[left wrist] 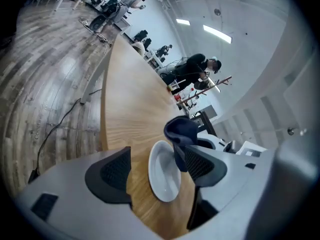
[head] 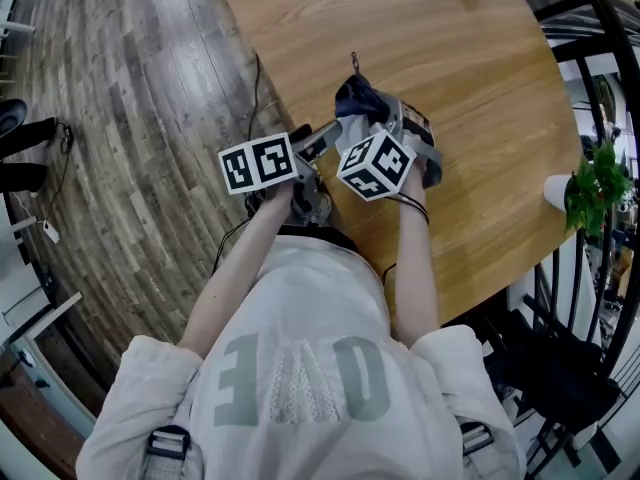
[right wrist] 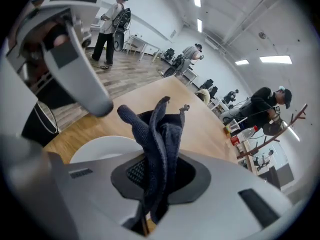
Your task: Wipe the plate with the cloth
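Right tongs (right wrist: 155, 176) clenched on the dark blue cloth (right wrist: 160, 134) hover at the white plate (left wrist: 164, 171) on the bench (left wrist: 130, 114), left tongs (left wrist: 154, 169) released; flat, overlapping strokes should clean best.

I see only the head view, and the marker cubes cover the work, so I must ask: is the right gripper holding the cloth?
Observer: Yes; in the right gripper view the right gripper is shut on the dark blue cloth.
Operator: And the left gripper?
Observer: The left gripper is open; the white plate shows between its jaws, untouched.
Operator: Where does the plate lie?
Observer: On the wooden table, beside the cloth.
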Demonstrator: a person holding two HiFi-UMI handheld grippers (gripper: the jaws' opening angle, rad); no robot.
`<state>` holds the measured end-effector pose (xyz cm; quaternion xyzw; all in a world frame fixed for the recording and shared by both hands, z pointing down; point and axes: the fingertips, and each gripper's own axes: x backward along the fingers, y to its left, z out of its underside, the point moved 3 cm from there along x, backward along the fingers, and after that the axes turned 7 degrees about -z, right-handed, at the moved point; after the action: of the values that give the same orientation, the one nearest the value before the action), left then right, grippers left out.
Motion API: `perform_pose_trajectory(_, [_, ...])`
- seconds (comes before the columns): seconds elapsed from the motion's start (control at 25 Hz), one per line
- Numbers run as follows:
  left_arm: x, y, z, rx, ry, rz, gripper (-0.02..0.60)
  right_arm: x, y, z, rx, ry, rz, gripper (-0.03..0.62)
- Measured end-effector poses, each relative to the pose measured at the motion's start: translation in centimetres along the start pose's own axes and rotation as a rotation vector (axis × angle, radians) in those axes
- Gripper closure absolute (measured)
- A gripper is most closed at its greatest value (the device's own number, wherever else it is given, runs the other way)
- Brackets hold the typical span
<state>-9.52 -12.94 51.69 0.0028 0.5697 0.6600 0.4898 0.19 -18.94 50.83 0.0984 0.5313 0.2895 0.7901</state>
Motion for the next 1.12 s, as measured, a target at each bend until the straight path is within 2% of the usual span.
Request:
perform_pose_trajectory(0.12, [1.9,1.6,-1.9,0.04,-0.068,-0.019,0.261,-1.5,1.5,0.0,0.079,0.04,-0.041,0.537])
perform_pose_trajectory(0.36, [5.1,3.4,-4.9,0.053,-0.167,-0.035,0.261,-1.0,4.5,-0.5,0.18,0.077,-0.105,0.537])
perform_pose_trajectory(0.56, [6.2,3.5,-5.2,0.049,-0.197,-0.032,0.262,1.2,8.4,-0.1,0.29,0.093,-0.204,0.537])
perform_pose_trajectory(0.76, [6.9,3.0,-5.1,0.021,-0.214,-0.019,0.262,3.6,12.3,1.0,0.349,0.105,-0.294,0.537])
perform_pose_trajectory(0.96, [7.8,1.8,-5.2,0.003,-0.264,0.0,0.261,4.6,12.7,1.5,0.301,0.077,-0.265,0.537])
perform_pose_trajectory(1.04, [8.3,0.9,-5.4,-0.018,-0.28,0.015,0.262,5.2,11.8,1.1,0.269,0.05,-0.22,0.537])
perform_pose_trajectory(1.12, [9.2,-0.7,-5.9,-0.08,-0.32,0.036,0.262,6.2,10.2,0.0,0.201,-0.009,-0.149,0.537])
